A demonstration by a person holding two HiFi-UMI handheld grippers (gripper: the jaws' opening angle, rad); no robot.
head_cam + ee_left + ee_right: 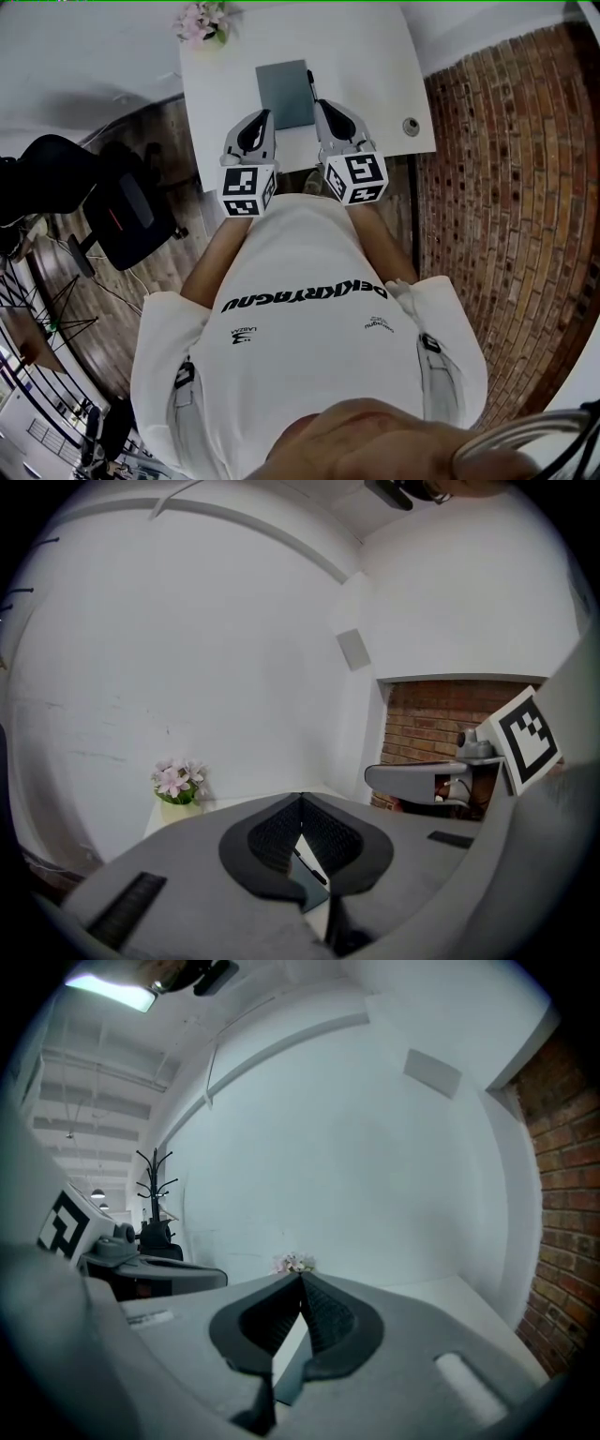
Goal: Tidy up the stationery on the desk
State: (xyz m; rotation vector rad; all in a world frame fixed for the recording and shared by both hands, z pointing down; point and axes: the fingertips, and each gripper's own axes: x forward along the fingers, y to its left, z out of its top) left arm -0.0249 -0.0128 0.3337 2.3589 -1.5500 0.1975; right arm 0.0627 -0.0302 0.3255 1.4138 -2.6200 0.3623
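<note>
Head view: left gripper (263, 117) and right gripper (320, 108) closed, empty, above white surface (375, 66), flanking flat grey rectangular notebook (285, 92); slim black pen (310, 86) just beside its right edge.

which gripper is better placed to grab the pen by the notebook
Right. The pen lies right of the notebook, just ahead of the right gripper; the left gripper sits at its left side. Both are shut, empty.

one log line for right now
phase: before any pickup | left gripper: shut, empty | right gripper: shut, empty | grey notebook: flat on desk | black pen: beside notebook, not gripped
</note>
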